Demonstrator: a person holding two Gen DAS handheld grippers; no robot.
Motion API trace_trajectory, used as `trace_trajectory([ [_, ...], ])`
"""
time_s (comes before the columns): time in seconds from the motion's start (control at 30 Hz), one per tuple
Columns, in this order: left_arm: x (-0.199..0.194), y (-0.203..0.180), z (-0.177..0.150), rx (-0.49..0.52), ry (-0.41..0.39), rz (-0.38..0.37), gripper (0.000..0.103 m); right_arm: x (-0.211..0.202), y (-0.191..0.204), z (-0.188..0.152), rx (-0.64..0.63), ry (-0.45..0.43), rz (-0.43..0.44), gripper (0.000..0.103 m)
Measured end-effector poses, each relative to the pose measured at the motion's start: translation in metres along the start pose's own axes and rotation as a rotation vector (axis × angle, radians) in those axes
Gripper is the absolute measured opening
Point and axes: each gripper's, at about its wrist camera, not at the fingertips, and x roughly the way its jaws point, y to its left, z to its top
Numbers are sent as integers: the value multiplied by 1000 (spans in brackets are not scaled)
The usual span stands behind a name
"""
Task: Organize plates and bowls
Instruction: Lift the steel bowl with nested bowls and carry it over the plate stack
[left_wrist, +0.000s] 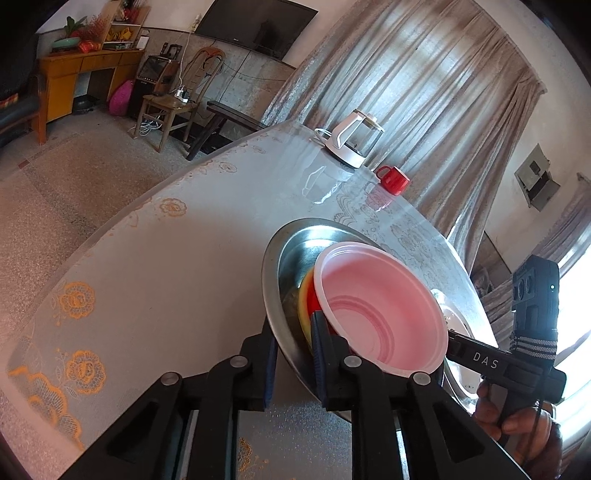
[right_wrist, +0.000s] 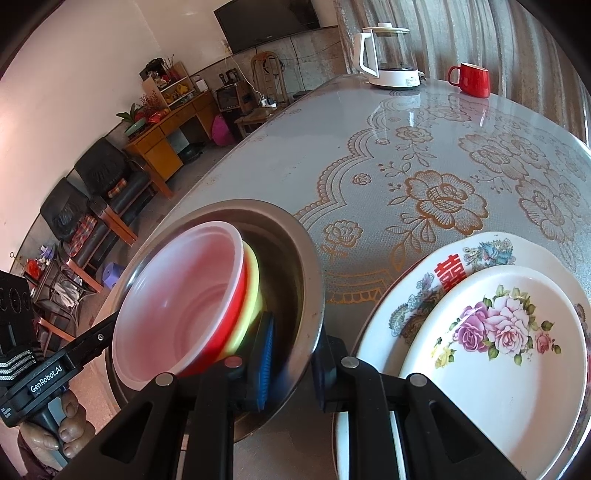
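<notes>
Both grippers, left gripper and right gripper, are pinching the steel basin rim. Nested bowls are tilting; advise keeping the basin level while moving it.

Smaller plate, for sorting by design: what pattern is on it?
Pink and purple roses on white, clearest in the right wrist view.

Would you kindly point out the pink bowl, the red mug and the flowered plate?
pink bowl (left_wrist: 380, 306), left wrist view, inner wall.
red mug (right_wrist: 474, 80), right wrist view, outer side.
flowered plate (right_wrist: 491, 365), right wrist view, white centre.
</notes>
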Motion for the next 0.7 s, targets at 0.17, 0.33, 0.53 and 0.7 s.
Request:
trace_trajectory([
  [0.17, -10, -9, 0, 46, -30, 5, 18, -6, 1, 0, -5, -22, -1, 17],
  [0.33, -16, -17, -2, 68, -34, -8, 19, -16, -1, -5, -3, -44, -2, 17],
  [0.53, -22, -32, 0, 90, -42, -25, 19, -33, -4, -8, 7, -81, -4, 17],
  [0.7, -27, -53, 0, 134, -60, -34, 19, -52, -11, -13, 30, -115, -4, 17],
])
